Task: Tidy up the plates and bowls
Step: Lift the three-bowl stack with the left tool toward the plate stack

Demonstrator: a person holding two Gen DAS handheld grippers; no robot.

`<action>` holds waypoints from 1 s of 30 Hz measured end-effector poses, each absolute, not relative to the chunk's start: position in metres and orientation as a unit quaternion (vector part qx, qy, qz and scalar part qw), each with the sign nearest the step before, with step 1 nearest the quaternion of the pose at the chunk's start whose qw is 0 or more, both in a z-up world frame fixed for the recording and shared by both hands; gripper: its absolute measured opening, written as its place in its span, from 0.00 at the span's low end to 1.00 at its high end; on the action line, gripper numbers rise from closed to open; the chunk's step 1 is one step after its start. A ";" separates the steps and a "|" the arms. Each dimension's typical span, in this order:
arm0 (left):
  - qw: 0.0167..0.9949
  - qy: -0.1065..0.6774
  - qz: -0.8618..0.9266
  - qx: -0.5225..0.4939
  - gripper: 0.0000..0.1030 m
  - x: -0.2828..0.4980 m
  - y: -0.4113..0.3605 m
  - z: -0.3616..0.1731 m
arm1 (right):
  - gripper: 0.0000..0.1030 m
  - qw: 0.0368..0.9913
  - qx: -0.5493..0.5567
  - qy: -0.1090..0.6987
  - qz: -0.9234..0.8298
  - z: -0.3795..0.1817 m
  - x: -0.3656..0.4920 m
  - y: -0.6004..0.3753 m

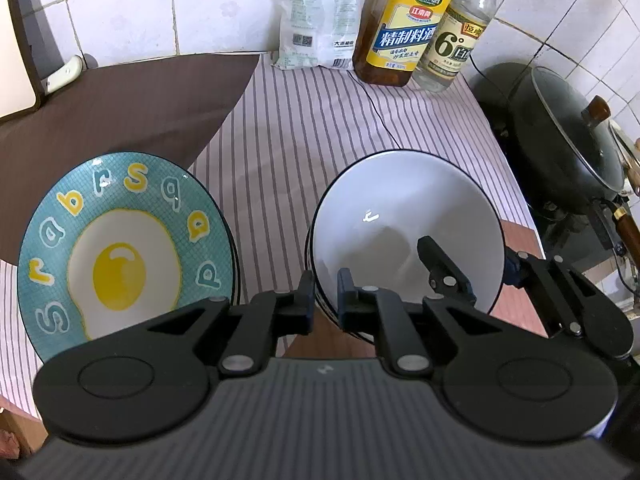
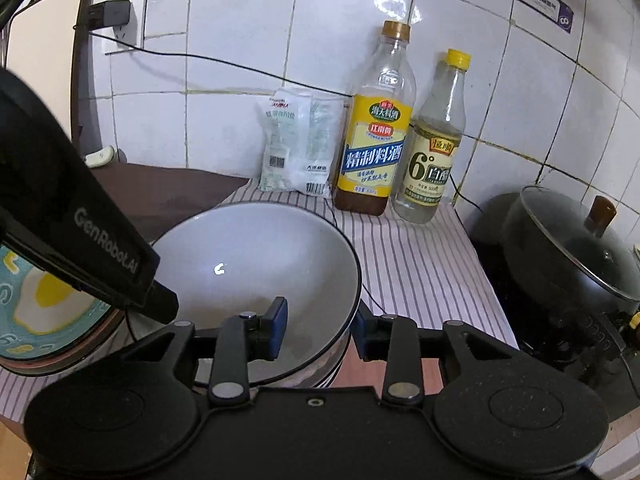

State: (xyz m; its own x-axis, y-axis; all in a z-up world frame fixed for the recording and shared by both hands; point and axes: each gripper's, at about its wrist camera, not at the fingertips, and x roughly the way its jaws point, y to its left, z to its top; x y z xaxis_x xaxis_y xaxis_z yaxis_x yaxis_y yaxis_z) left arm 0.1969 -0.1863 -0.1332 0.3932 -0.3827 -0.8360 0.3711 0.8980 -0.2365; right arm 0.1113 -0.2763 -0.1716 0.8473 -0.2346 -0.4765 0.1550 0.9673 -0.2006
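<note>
Left gripper point(image 1: 324, 300) at lower centre of left wrist view, jaws nearly together, clamped on white bowl point(image 1: 404, 232) near rim. Right gripper point(image 2: 320, 330) at lower centre of right wrist view, jaws apart, straddling bowl rim, one finger inside, one outside, pads off it.

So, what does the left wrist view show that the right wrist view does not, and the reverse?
Only the left wrist view shows the whole egg plate with its letters, and the left gripper clamped on the white bowl's near rim. Only the right wrist view shows the wall socket with its plug. Both share the bowl, both bottles, the salt bag, the lidded pot and the right gripper straddling the rim.
</note>
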 end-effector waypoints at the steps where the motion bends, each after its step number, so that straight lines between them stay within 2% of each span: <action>1: 0.835 0.501 -0.226 -0.005 0.10 0.196 -0.187 -0.133 | 0.38 0.959 -0.074 0.255 -0.101 -0.171 0.111 -0.277; 13: 0.839 0.490 -0.233 -0.042 0.12 0.190 -0.176 -0.131 | 0.39 0.961 -0.066 0.250 -0.102 -0.174 0.106 -0.278; 22: 0.847 0.474 -0.234 -0.062 0.17 0.166 -0.156 -0.116 | 0.40 0.968 -0.015 0.233 -0.089 -0.157 0.078 -0.275; 30: 0.863 0.427 -0.257 -0.078 0.17 0.133 -0.126 -0.091 | 0.47 0.975 -0.043 0.209 -0.061 -0.141 0.043 -0.258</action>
